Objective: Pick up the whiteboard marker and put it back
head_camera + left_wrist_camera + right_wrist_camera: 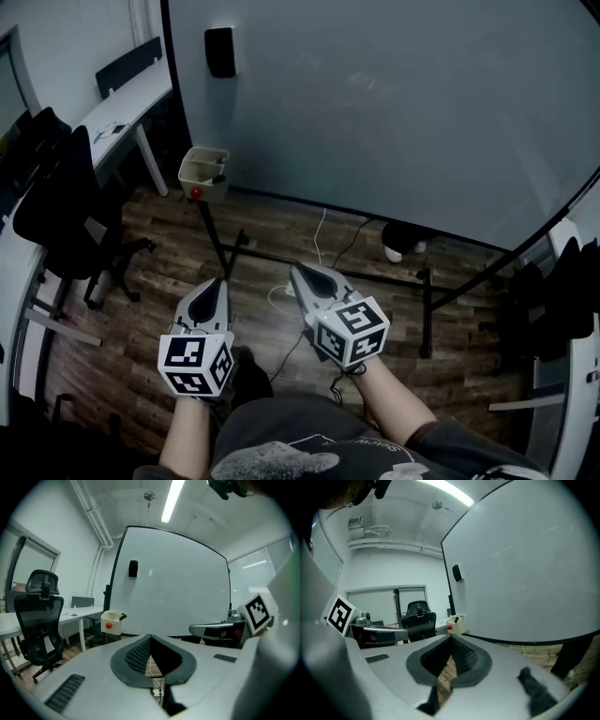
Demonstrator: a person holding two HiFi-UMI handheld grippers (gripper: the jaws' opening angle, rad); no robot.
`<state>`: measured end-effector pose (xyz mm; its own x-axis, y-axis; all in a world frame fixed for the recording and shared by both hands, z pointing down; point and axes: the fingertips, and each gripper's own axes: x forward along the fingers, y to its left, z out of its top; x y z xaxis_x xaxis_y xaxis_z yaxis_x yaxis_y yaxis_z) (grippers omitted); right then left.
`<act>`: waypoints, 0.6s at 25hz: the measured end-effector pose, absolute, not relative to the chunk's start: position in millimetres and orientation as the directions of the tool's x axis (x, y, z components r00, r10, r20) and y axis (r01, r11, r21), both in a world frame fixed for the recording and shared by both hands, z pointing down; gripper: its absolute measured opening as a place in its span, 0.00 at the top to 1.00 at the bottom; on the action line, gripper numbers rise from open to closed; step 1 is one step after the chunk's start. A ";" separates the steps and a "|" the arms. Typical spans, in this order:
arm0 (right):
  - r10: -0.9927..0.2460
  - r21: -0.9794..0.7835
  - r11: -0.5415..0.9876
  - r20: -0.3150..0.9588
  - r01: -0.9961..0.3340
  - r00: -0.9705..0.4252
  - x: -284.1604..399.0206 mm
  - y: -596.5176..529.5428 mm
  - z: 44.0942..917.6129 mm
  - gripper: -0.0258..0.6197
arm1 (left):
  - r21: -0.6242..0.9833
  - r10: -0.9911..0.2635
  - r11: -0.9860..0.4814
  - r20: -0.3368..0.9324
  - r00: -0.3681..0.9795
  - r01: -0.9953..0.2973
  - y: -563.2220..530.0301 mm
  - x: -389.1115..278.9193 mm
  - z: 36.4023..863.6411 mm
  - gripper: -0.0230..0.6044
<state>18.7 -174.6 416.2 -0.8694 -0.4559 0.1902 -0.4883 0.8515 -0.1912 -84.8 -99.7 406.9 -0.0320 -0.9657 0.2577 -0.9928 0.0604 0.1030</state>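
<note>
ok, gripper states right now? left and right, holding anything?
Left gripper: closed, tips together, nothing held.
Right gripper: closed, tips together, nothing held.

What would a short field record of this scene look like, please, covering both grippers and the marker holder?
left gripper: shut, empty
right gripper: shut, empty
whiteboard: upright, ahead of both grippers
holder box: cream, red dot, at whiteboard's lower left corner
marker: dark, sticking out of holder box
eraser: black, upper left of whiteboard
stage: marker not yet picked up
</note>
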 end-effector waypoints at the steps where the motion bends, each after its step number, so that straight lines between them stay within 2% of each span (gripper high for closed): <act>1: -0.458 -0.193 0.850 0.193 -0.491 -0.868 25.7 -171.5 417.4 0.92 | 0.103 -0.965 0.059 0.259 -0.030 -0.993 -96.6 -78.0 407.5 0.94; 15: -0.409 -0.210 0.872 0.181 -0.442 -0.894 69.3 -123.3 415.9 0.93 | 0.096 -0.965 0.084 0.257 -0.057 -0.992 -51.1 -28.3 404.5 0.94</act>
